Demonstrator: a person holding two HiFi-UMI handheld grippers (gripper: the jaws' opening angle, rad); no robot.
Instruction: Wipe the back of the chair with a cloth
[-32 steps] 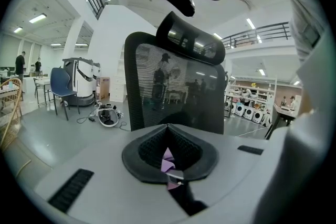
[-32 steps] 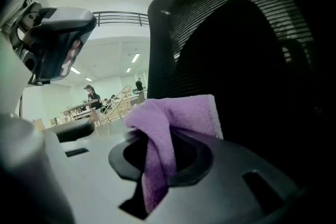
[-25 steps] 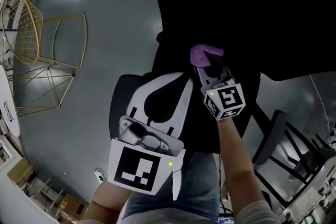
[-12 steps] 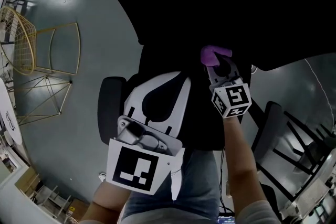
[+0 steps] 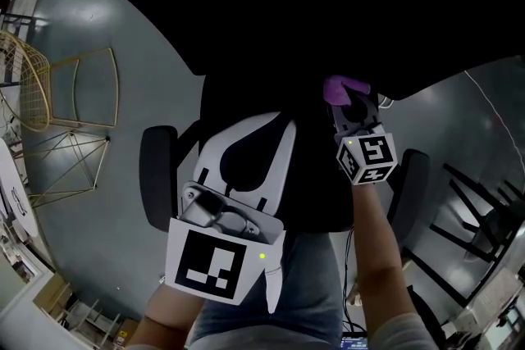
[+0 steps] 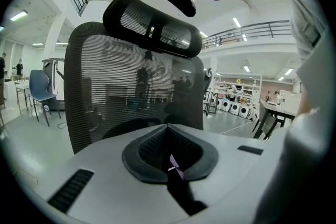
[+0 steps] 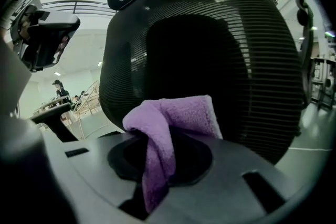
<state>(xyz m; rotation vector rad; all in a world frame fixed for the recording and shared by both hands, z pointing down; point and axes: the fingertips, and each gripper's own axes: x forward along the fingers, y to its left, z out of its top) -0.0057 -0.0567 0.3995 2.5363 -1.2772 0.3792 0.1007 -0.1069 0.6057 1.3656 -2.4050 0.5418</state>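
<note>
the chair (image 5: 262, 98) stands upright, its black mesh back rising tall to the headrest (image 6: 152, 26) on top, rear face toward both grippers. the purple cloth (image 7: 170, 120) is folded into a thick band: one end hangs down between the jaws, and the other reaches up and forward at the mesh, seemingly pressed on it, though the head view is too dark to be sure. the right gripper (image 5: 349, 106) is clamped on that cloth. the left gripper (image 6: 170, 165) hangs back from the chair with its jaws closed together, a tiny purple fleck at their seam.
</note>
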